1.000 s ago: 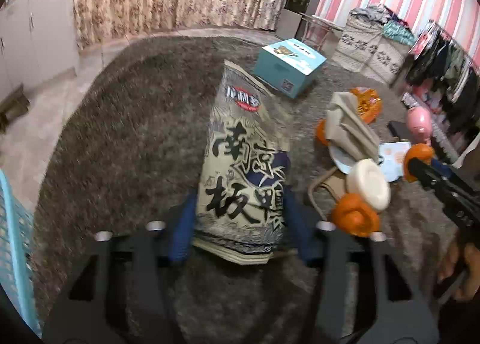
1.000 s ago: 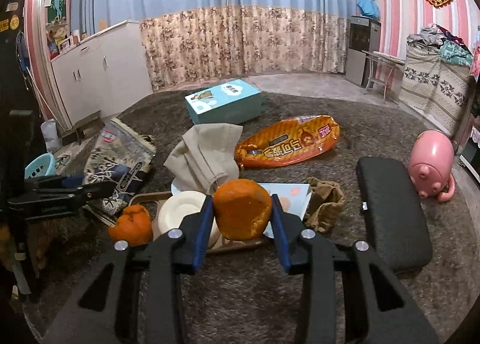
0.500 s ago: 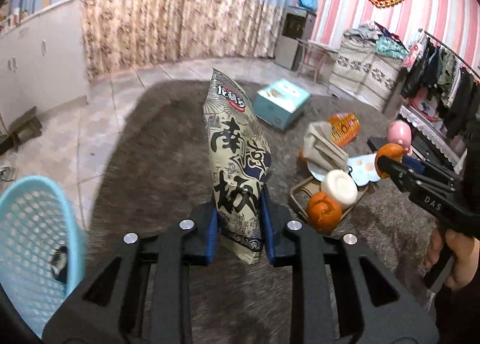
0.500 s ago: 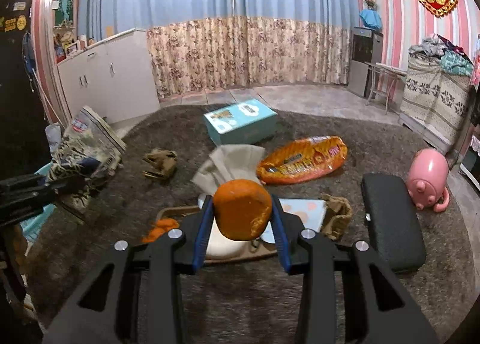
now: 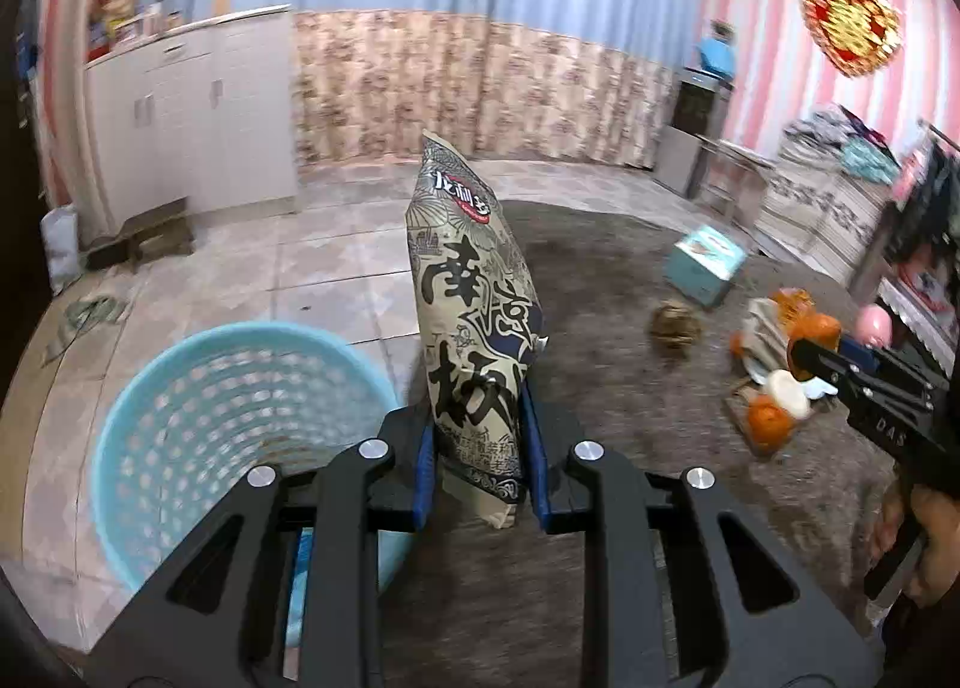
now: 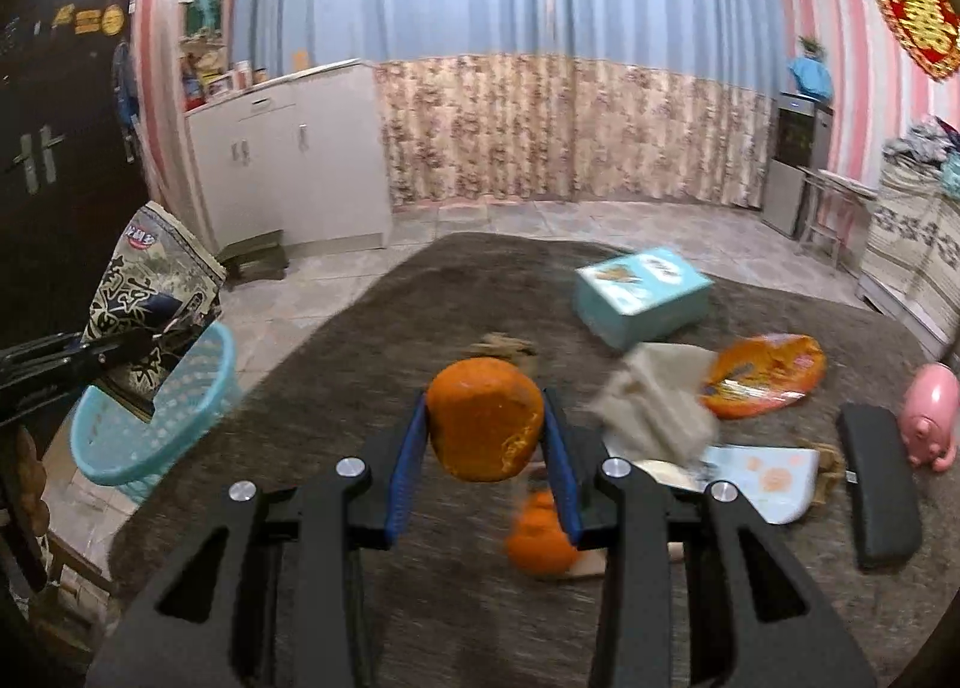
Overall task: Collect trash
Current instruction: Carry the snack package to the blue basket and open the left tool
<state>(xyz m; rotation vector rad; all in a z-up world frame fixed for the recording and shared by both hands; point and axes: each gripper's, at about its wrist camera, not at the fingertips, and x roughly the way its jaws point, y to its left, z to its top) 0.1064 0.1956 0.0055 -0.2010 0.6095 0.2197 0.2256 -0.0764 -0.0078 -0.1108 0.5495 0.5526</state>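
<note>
Both grippers carry trash.
Left gripper (image 5: pixel 477 457) jaws clamp the upright printed beige snack bag (image 5: pixel 474 322); right gripper (image 6: pixel 486 463) jaws clamp the orange peel lump (image 6: pixel 485 418).

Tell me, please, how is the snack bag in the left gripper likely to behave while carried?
The snack bag stands upright above the left gripper, so it seems fairly stiff. Pinched only at its bottom, it could sway or slip. It looks flat, probably light.

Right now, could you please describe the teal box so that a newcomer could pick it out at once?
Start from the dark shaggy rug that covers the middle of the tiled floor. Towards its far edge, beyond the shiny orange snack bag, lies the teal box. It is the only hard-edged rectangular carton there, with a paler printed top.
</note>
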